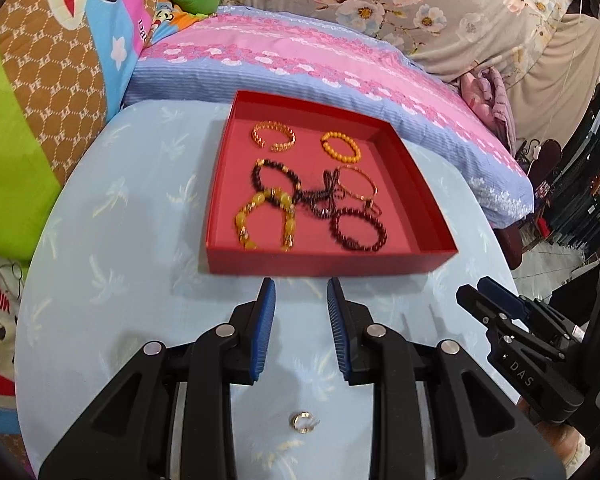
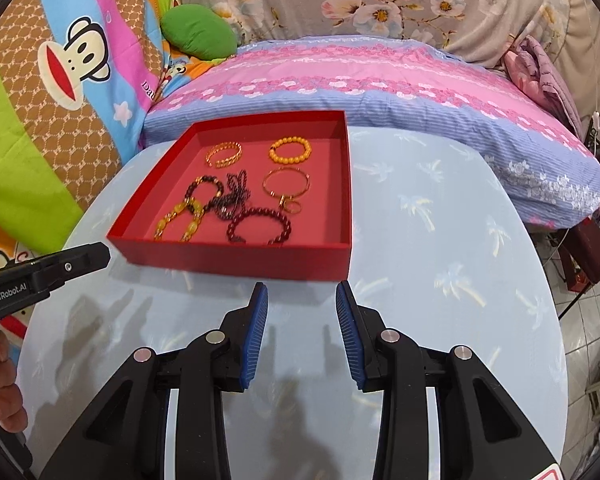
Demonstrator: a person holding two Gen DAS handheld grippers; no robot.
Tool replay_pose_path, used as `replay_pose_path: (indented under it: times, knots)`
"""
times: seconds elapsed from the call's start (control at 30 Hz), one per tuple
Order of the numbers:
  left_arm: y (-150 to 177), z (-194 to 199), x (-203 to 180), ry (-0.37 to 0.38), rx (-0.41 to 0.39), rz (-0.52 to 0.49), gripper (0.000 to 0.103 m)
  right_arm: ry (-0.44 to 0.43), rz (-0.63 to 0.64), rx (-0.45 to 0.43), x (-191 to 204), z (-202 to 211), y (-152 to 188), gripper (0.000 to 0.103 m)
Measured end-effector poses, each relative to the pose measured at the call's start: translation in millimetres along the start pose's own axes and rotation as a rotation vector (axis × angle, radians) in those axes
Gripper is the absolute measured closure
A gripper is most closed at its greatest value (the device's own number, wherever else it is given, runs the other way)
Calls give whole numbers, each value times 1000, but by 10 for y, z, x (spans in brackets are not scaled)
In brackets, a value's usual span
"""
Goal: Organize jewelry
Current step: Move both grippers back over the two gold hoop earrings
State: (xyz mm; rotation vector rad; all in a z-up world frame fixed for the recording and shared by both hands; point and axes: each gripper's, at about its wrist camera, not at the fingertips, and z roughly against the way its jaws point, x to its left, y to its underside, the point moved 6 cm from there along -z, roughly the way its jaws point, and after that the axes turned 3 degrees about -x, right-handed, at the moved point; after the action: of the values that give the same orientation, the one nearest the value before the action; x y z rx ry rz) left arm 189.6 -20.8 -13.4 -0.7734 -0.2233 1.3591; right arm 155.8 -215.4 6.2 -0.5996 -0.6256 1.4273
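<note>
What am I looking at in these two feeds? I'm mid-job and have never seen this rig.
No robot arm here: a person carries a hand-held gripper in each hand, and each has a fisheye camera looking along its two blue-padded fingers. One feed is from the left hand-held gripper, the other from the right hand-held gripper; each also catches the other at its edge. Both stand open and hold nothing. On the round table's light blue cloth sits a shallow red box holding bracelets: an orange beaded one, a gold cuff, a dark red beaded one and others. A small silver ring lies loose on the cloth, close under the left gripper.
</note>
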Motion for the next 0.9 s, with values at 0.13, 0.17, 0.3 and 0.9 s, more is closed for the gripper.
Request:
replay_pose_path:
  times: [0.13,0.17,0.3,0.9]
  knots:
    - [197,34,1,-12,19,-4,77,-4,2,19,46,50,171,68]
    - [242,37,-3,-14,23,-5,77,-5,4,22,53,61,202,68]
    - [430,56,-35,-18,43,-17,77,-10,6,33,92,107,325,68]
    - [835,124,-180,-19,80,-55,77,-23,12,61,181,237,633,68]
